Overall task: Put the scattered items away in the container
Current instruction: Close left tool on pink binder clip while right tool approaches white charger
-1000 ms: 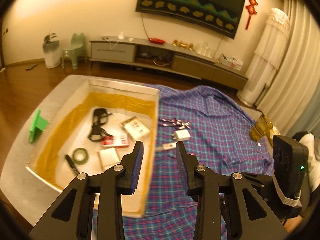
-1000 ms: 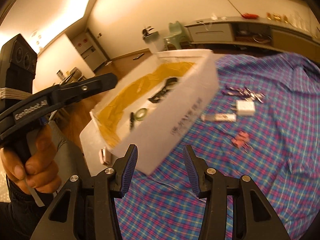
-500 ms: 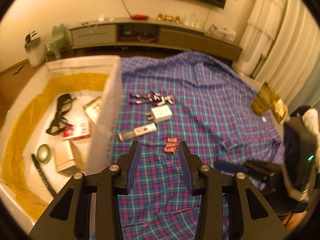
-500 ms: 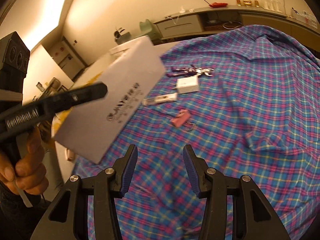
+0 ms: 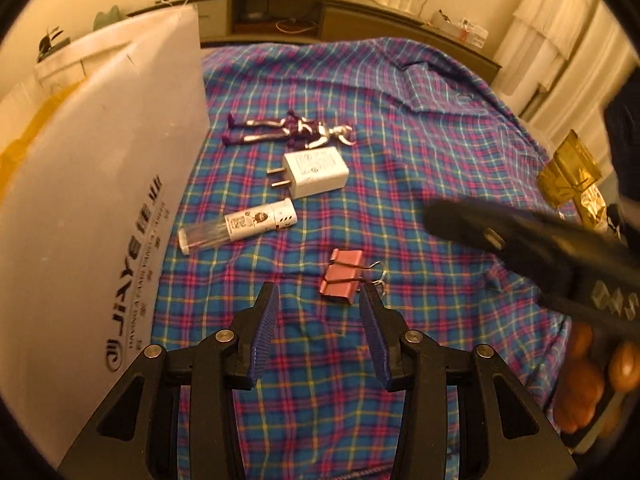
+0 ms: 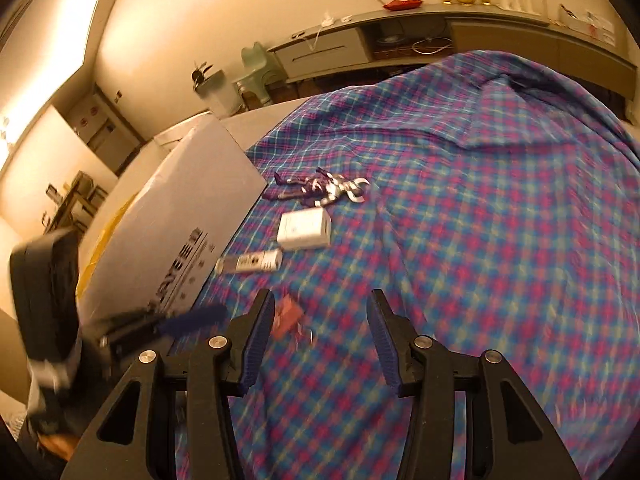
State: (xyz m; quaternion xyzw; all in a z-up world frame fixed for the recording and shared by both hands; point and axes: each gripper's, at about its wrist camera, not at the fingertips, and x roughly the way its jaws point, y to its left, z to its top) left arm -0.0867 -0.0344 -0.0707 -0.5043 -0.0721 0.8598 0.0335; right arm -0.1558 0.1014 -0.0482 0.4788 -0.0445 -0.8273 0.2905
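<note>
A pink binder clip (image 5: 341, 277) lies on the plaid cloth just beyond my left gripper (image 5: 319, 322), which is open and empty. Farther on lie a white tube (image 5: 240, 230), a white charger plug (image 5: 314, 172) and a silver-purple toy figure (image 5: 292, 132). The white container (image 5: 100, 208) stands at the left with its printed side wall toward me. My right gripper (image 6: 320, 332) is open and empty, with the clip (image 6: 286, 314) blurred by its left finger. The charger (image 6: 305, 229), tube (image 6: 252, 263), figure (image 6: 324, 190) and container (image 6: 176, 236) also show there.
The plaid cloth (image 5: 420, 152) covers the surface. A gold foil packet (image 5: 570, 172) lies at its right edge. The other gripper's black body (image 5: 540, 244) reaches in from the right. A low TV cabinet (image 6: 420, 44) runs along the far wall.
Both grippers have dropped lower and closer to the cloth, toward the pink binder clip. The container's inside has slid out of the left wrist view. Both stay open.
</note>
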